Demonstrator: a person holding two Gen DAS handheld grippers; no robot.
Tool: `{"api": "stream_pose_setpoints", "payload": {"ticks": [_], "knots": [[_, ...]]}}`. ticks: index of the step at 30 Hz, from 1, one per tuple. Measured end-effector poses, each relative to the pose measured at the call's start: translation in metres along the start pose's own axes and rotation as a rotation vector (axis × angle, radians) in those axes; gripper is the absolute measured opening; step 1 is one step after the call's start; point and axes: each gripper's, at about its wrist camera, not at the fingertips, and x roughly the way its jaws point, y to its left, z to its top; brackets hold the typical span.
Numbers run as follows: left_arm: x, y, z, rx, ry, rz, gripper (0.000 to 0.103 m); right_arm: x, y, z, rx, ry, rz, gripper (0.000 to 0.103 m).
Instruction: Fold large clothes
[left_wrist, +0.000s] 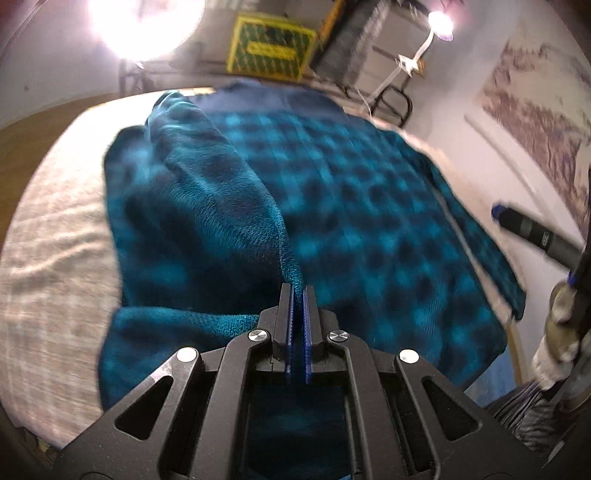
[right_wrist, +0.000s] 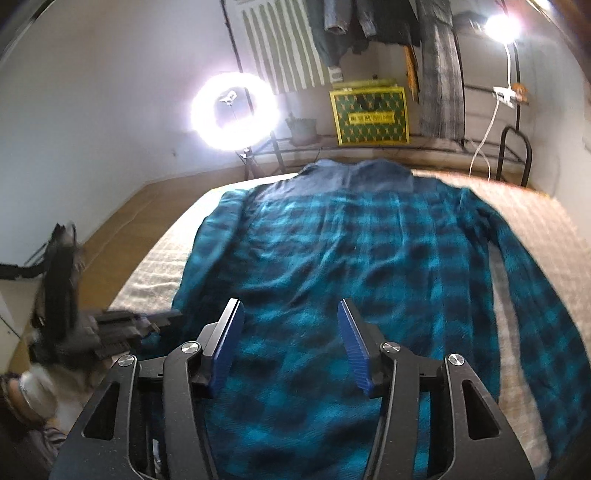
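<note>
L gripper (left_wrist: 298, 291) is clenched on the teal-and-black plaid shirt (right_wrist: 343, 258), pinching a fabric edge between its blue pads (left_wrist: 307, 325), w/ a sleeve or side panel lifted & draped over the shirt's body. R gripper (right_wrist: 291, 314) hangs over the lower part of the shirt, jaws apart, nothing pinched btwn them; shirt fabric shows in the gap below. Shirt lies spread collar-away on a bed w/ a pale checked cover (right_wrist: 155, 273), one sleeve stretched along the right side. Beyond the bed: a ring light (right_wrist: 233, 110), a green-yellow box (right_wrist: 369, 116), clothes hanging on a rack (right_wrist: 369, 22).
</note>
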Motion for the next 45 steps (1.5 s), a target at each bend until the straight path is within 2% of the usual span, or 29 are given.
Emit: {"api": "stream_pose_setpoints", "payload": {"ticks": [3, 7, 10, 12, 14, 17, 20, 26, 30, 32, 35, 38, 42, 45], "knots": [[0.016, -0.009, -0.008, 0.038, 0.041, 0.030, 0.002, 0.007, -0.005, -0.003, 0.022, 0.029, 0.005, 0.051], [0.008, -0.009, -0.012, 0.048, 0.041, 0.044, 0.003, 0.009, -0.004, -0.006, 0.006, 0.045, 0.001, 0.051], [-0.012, -0.005, -0.014, 0.041, 0.025, 0.040, 0.017, 0.012, 0.000, -0.009, -0.005, 0.065, 0.021, 0.051], [-0.038, 0.002, -0.020, 0.023, -0.012, 0.034, 0.045, 0.014, 0.003, -0.011, -0.011, 0.081, 0.043, 0.051], [-0.065, 0.012, -0.026, 0.000, -0.062, 0.030, 0.051, 0.017, 0.009, -0.014, -0.021, 0.100, 0.074, 0.051], [-0.102, 0.038, -0.035, -0.066, -0.137, 0.071, 0.052, 0.025, 0.019, -0.020, -0.036, 0.130, 0.106, 0.051], [-0.113, 0.084, -0.043, -0.209, -0.155, 0.100, 0.053, 0.038, 0.029, -0.028, -0.022, 0.183, 0.156, 0.052], [-0.073, 0.147, -0.052, -0.415, -0.022, 0.068, 0.054, 0.058, 0.050, -0.035, -0.020, 0.246, 0.191, 0.052], [-0.048, 0.158, -0.056, -0.465, 0.034, 0.033, 0.054, 0.064, 0.059, -0.037, -0.039, 0.256, 0.195, 0.052], [-0.039, 0.157, -0.056, -0.456, 0.049, 0.012, 0.053, 0.065, 0.061, -0.038, -0.053, 0.257, 0.193, 0.052], [-0.034, 0.150, -0.057, -0.408, 0.063, 0.018, 0.004, 0.067, 0.059, -0.040, -0.060, 0.261, 0.185, 0.052], [-0.047, 0.142, -0.055, -0.368, 0.018, 0.020, 0.001, 0.067, 0.053, -0.041, -0.048, 0.265, 0.179, 0.052], [-0.077, 0.121, -0.057, -0.314, -0.037, -0.036, 0.001, 0.064, 0.048, -0.041, -0.039, 0.258, 0.176, 0.052], [-0.097, 0.079, -0.060, -0.188, -0.057, -0.086, 0.001, 0.061, 0.046, -0.040, -0.031, 0.253, 0.178, 0.052]]}}
